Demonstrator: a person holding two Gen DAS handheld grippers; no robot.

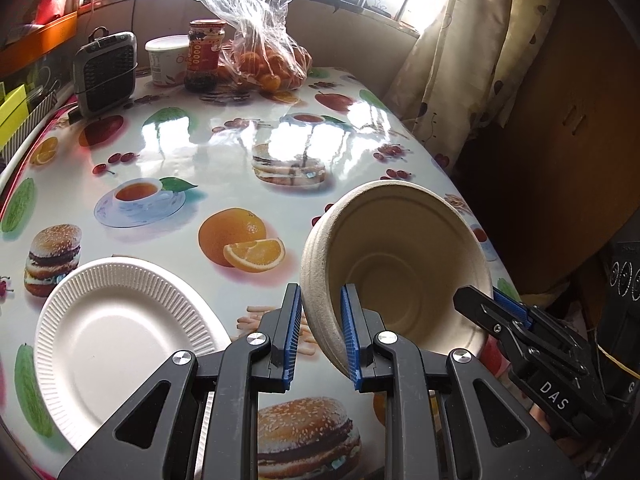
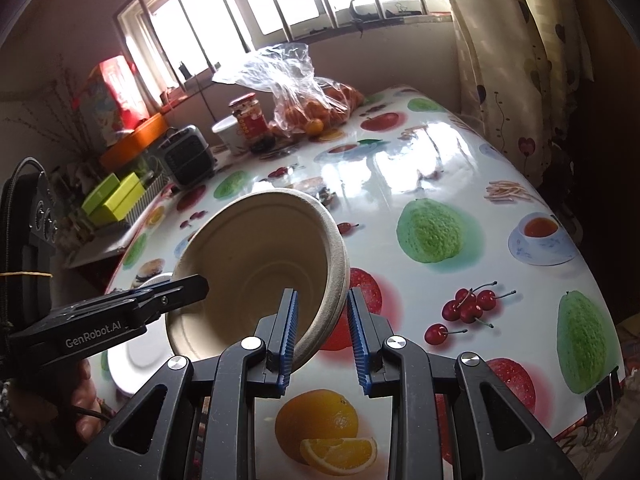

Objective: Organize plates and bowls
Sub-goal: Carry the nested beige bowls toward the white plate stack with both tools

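Glossy fruit-print tablecloth (image 1: 192, 144); both tools pinch one fibrous round bowl (image 1: 400, 256).

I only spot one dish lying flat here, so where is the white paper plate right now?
The white paper plate lies on the fruit-print tablecloth at lower left in the left wrist view, left of the tilted beige bowl that both grippers hold.
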